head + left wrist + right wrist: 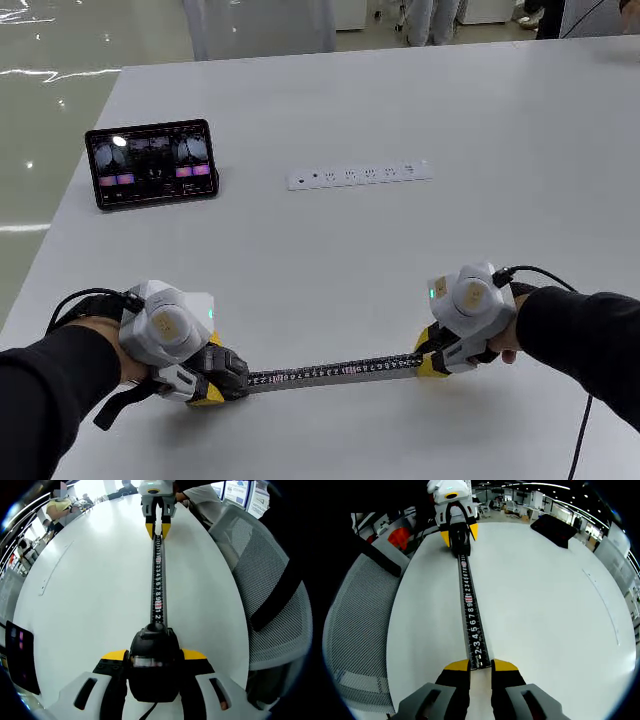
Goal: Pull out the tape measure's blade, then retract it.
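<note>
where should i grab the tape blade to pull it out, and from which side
At its tip, coming in along its length from the end opposite the case. The blade is a thin flat strip lying low over the table, so the jaws fit either side of the tip, as the right gripper has it, while the left gripper clamps the case.

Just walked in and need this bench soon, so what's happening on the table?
A person is working a tape measure with two handheld grippers on the white table. The left gripper clamps the black tape measure case, and the right gripper pinches the end of the dark numbered blade. The blade is pulled out and lies stretched between them, not yet retracted. A black tablet and a white power strip lie farther back, apart from the grippers.
</note>
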### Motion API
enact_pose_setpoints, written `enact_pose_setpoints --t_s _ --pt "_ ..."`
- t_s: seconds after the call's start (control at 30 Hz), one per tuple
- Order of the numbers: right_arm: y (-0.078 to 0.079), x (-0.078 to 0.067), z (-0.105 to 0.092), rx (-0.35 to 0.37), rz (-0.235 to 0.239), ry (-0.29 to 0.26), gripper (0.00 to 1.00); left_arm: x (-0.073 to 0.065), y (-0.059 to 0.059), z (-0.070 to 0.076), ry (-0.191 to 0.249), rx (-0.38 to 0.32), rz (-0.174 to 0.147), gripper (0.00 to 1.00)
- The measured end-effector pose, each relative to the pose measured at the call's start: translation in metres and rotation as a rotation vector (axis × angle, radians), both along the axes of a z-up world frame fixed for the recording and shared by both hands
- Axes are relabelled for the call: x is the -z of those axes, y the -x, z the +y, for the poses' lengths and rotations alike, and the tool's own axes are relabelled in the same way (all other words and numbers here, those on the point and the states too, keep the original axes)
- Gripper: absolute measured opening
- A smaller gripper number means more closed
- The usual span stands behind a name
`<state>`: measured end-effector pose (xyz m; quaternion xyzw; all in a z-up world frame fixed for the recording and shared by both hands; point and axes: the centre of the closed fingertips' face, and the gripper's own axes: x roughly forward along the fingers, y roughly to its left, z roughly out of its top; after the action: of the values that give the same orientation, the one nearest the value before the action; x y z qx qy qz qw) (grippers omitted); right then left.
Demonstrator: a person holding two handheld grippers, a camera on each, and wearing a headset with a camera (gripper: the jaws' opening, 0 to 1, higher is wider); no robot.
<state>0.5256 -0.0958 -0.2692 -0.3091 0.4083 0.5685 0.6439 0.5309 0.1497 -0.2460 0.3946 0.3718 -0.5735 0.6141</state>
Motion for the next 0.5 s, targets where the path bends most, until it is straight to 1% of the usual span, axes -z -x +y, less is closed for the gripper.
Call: enact_pose_setpoints --t_s 0.03,0.07,0.13,0.23,0.33,0.5 --pt "0.001 0.000 0.000 -0.001 0.003 -0.001 0.12 0.001 0.000 0.002 -0.014 0.001 0.004 0.36" --pt "0.001 0.000 0.000 -0.004 0.003 -0.001 0.12 0.001 0.000 0.003 -0.018 0.002 0.006 0.35" --pt "0.001 0.000 0.000 -0.008 0.003 0.000 0.12 -0.001 -0.002 0.004 -0.013 -0.022 0.021 0.36" --pt "0.002 0.000 0.000 -0.014 0.000 0.001 0.13 -0.005 -0.004 0.005 -0.001 -0.055 0.026 0.40" --pt "0.001 -0.001 0.000 -0.025 -0.019 0.003 0.19 -0.008 -0.005 0.006 0.002 -0.050 0.023 0.42" --pt "0.000 -0.001 -0.003 -0.021 -0.026 0.011 0.24 -0.012 -0.007 0.009 -0.006 -0.048 0.015 0.46"
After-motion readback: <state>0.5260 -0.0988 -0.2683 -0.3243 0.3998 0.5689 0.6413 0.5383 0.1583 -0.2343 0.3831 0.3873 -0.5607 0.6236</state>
